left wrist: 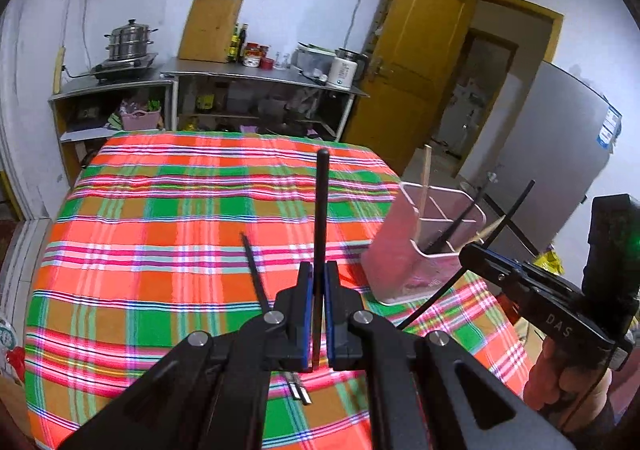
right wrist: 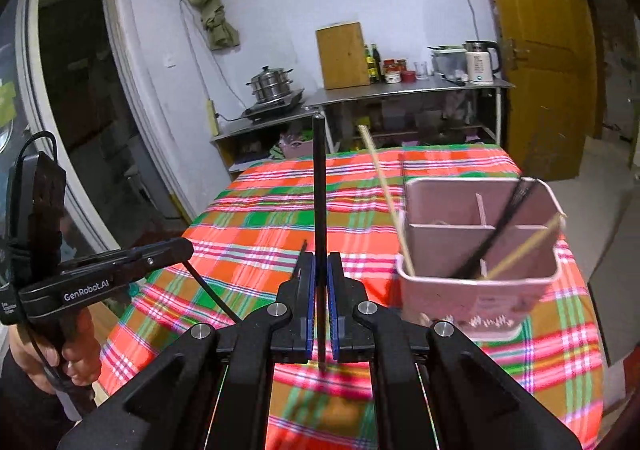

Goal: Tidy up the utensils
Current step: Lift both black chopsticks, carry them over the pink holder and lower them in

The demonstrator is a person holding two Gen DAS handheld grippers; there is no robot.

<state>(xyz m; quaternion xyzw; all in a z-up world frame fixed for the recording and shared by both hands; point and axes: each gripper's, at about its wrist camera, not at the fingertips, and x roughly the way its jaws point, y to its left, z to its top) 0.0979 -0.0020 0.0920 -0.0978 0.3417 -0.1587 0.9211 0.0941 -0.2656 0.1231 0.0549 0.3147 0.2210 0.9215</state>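
My left gripper (left wrist: 319,270) is shut on a black chopstick (left wrist: 321,205) that stands upright above the plaid tablecloth (left wrist: 160,209). My right gripper (right wrist: 320,262) is shut on another black chopstick (right wrist: 319,185), also upright. A pink divided utensil holder (left wrist: 404,250) stands at the table's right side and holds wooden and black chopsticks; it also shows in the right wrist view (right wrist: 480,246). More black chopsticks (left wrist: 256,274) with metal ends lie on the cloth under my left gripper. The right gripper appears in the left wrist view (left wrist: 472,250), beside the holder.
Behind the table stand metal shelves with a steamer pot (left wrist: 130,39), a wooden board (left wrist: 210,27), bottles and a kettle (left wrist: 344,69). A yellow door (left wrist: 412,61) stands open at the right, beside a grey fridge (left wrist: 560,153).
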